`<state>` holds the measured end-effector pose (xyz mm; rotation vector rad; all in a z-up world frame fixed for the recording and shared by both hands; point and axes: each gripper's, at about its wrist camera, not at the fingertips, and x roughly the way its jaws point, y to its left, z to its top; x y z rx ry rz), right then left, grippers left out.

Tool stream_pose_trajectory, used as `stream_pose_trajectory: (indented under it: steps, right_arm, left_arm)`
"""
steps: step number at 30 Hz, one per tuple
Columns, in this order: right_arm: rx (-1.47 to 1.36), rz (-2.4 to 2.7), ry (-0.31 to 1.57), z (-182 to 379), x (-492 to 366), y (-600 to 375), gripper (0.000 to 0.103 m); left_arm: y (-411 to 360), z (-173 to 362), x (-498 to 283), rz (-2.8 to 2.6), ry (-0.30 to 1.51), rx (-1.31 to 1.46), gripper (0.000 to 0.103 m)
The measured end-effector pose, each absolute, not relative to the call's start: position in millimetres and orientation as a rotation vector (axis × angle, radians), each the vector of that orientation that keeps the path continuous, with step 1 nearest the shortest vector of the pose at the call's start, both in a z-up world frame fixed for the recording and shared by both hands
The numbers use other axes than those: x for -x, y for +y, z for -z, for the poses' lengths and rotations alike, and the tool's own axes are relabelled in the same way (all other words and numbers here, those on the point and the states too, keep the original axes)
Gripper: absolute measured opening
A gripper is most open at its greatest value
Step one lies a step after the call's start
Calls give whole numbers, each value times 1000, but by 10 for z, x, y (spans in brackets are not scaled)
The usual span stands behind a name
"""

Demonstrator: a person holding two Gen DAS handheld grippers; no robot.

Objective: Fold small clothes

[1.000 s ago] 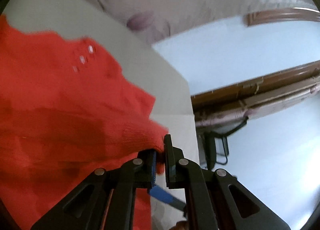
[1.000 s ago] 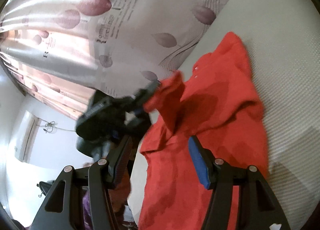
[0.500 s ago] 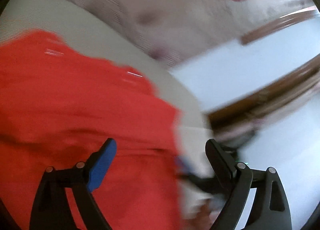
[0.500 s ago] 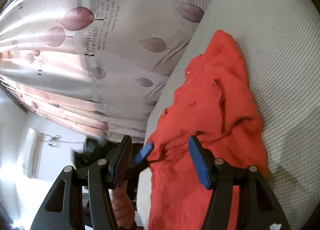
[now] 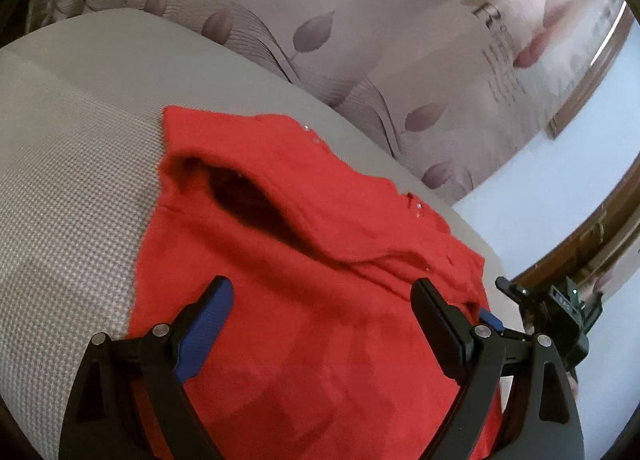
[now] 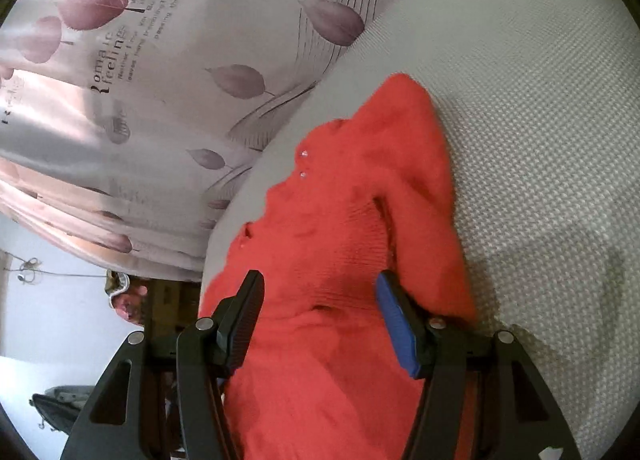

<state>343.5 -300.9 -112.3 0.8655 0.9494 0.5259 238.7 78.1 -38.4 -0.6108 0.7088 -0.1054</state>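
Red knitted sweater (image 5: 304, 300), soft and matt, fine ribs. Grey woven cover (image 6: 540, 140), coarse checked texture. Silky curtain (image 6: 160, 100) with slight gloss. Matt black plastic fingers (image 5: 436, 320), blue ribbed pads (image 6: 396, 324).

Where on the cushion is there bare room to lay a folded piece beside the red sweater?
Bare grey cushion lies free on the sweater's sleeve side, and as a narrower strip between the red sweater and the leaf-print curtain. It is crowded over the sweater's near part, under the left gripper and right gripper.
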Motion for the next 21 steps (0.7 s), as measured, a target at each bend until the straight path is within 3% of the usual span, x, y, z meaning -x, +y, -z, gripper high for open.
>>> stream_pose_trajectory:
  steps: [1,2,12,21]
  right_arm:
    - [-835,-513,947,1088,-3448,-2983,22]
    - [-785,-502,956,1050,-3481,-2932,4]
    - [-643,-556,885,584,-3581,-2913,3]
    - [-834,-545,980,924,-3443,-3230,13]
  left_arm:
    - [807,386,-2363,102,701,619,90]
    - [827,393,-2344,90,694,629,90]
    - [873,382,-2332,52,664,674,90]
    - [882,383,-2318,54,660,680,91]
